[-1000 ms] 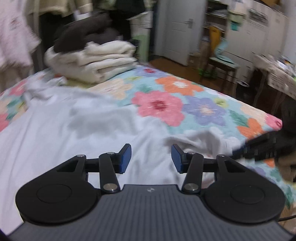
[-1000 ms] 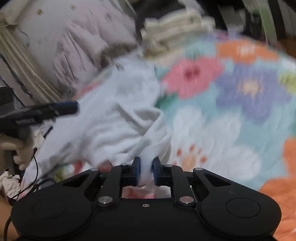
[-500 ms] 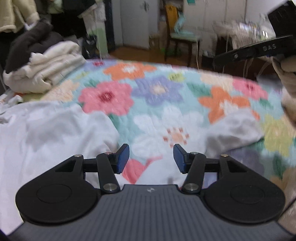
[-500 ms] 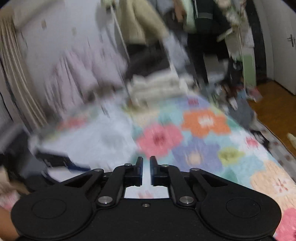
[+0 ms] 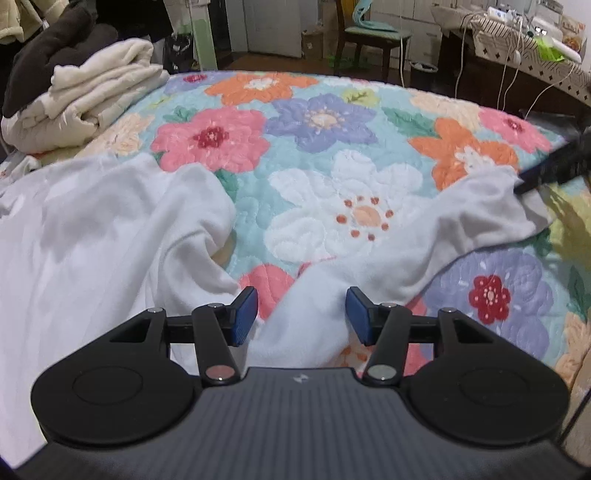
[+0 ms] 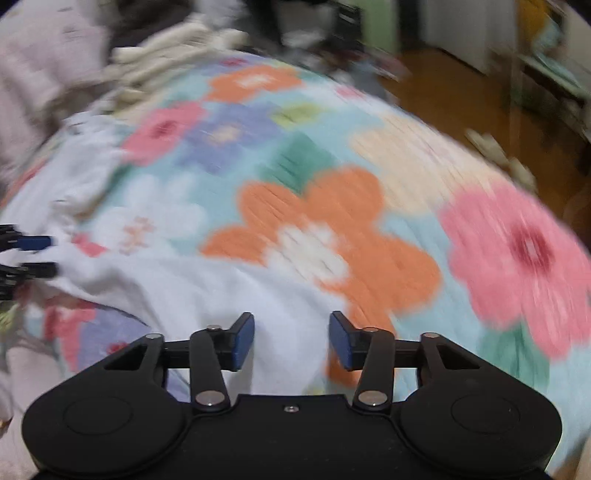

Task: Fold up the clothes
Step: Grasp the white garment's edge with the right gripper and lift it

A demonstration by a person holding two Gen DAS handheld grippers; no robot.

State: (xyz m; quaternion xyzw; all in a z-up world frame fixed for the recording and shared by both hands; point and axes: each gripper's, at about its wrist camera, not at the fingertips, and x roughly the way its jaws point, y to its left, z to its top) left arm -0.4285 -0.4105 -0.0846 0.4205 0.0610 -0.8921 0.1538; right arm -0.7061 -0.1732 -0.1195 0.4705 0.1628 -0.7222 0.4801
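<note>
A white garment [image 5: 92, 229] lies spread over the left of a floral quilt [image 5: 317, 122]. One long sleeve [image 5: 443, 229] stretches from it to the right. My left gripper [image 5: 301, 314] stands open low over the sleeve's root; cloth runs between its blue pads without being pressed. In the blurred right wrist view my right gripper [image 6: 291, 338] hangs over the sleeve's far end [image 6: 221, 295], its jaws opening, the cloth lying loose beneath them. The right gripper [image 5: 550, 171] shows dark at the sleeve tip. The left gripper [image 6: 40, 256] peeks in at the left edge.
A folded cream blanket [image 5: 85, 99] with a dark garment [image 5: 55, 44] on top sits at the bed's far left corner. Beyond the bed stand a wooden chair [image 5: 373, 33] and a cluttered table [image 5: 517, 40] with hanging cables. Wooden floor [image 6: 461, 85] lies past the quilt's edge.
The right gripper, shut on white cloth before, swung right with it and has opened; the sleeve now lies stretched on the quilt. The left gripper moved right and lower, still open.
</note>
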